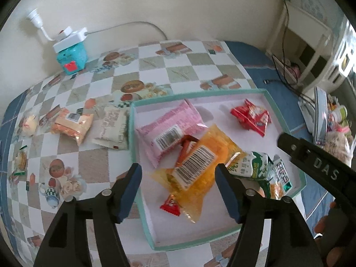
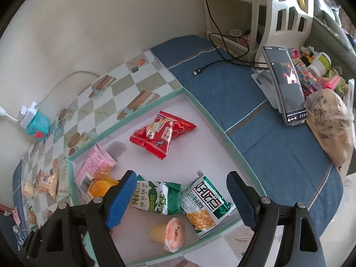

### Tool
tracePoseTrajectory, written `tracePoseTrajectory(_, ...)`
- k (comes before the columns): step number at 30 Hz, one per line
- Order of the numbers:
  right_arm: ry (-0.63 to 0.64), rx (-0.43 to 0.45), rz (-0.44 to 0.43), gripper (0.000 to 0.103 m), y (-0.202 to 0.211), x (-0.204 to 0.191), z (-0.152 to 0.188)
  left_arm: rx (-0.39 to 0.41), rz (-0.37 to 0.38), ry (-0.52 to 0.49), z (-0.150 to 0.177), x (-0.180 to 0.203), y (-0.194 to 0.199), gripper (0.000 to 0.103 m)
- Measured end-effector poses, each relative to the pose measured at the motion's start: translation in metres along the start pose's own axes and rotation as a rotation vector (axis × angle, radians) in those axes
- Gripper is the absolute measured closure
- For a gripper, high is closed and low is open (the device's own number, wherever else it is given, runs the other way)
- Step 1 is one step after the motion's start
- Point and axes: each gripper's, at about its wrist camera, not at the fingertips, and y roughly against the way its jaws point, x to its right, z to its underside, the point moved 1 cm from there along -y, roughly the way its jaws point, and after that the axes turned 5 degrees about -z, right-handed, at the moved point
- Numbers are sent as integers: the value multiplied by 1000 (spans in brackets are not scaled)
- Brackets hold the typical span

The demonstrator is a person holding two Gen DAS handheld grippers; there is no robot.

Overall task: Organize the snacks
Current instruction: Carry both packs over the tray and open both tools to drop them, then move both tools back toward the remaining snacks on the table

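A shallow tray with a teal rim (image 1: 132, 133) (image 2: 222, 131) lies on the checkered tablecloth. It holds a pink packet (image 1: 171, 124), a yellow packet with a barcode (image 1: 200, 162), red packets (image 1: 251, 118) (image 2: 160, 133), two green biscuit packets (image 2: 158, 198) (image 2: 204, 202) and a jelly cup (image 2: 171, 233). My left gripper (image 1: 178, 171) hangs open over the yellow packet, its pads clear of it. My right gripper (image 2: 181, 178) stands open above the green packets with nothing gripped. To the left of the tray lie an orange packet (image 1: 73, 126), a cream packet (image 1: 113, 129) and round pastries (image 1: 29, 124).
A teal box with a power strip on top (image 1: 71, 55) stands at the wall. On the blue cloth to the right are a phone on a stand (image 2: 287, 86), a loose cable (image 2: 200, 71) and a bagged loaf (image 2: 329, 122). A white chair (image 2: 287, 6) stands behind.
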Motion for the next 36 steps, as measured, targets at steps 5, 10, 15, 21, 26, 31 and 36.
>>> tracePoseTrajectory(5, 10, 17, -5, 18, 9, -4, -1, 29, -35, 97, -5, -35, 7, 18)
tracePoseTrajectory(10, 19, 17, -5, 18, 11, -9, 0, 48, -90, 228, -6, -86, 12, 14)
tracePoseTrajectory(15, 38, 23, -8, 10, 11, -19, 2, 71, -135, 332, -3, -131, 17, 14)
tracePoseTrajectory(21, 87, 39, -44, 0, 13, -43, 7, 86, -188, 434, 4, -177, 25, 13)
tracePoseTrajectory(26, 123, 37, -62, 0, 14, -65, 14, 106, -233, 498, 12, -210, 34, 13)
tracePoseTrajectory(31, 161, 39, -58, 0, 14, -86, 22, 102, -268, 555, 22, -243, 39, 13)
tracePoseTrajectory(36, 202, 36, -62, 0, 15, -110, 32, 103, -284, 616, 34, -277, 45, 13)
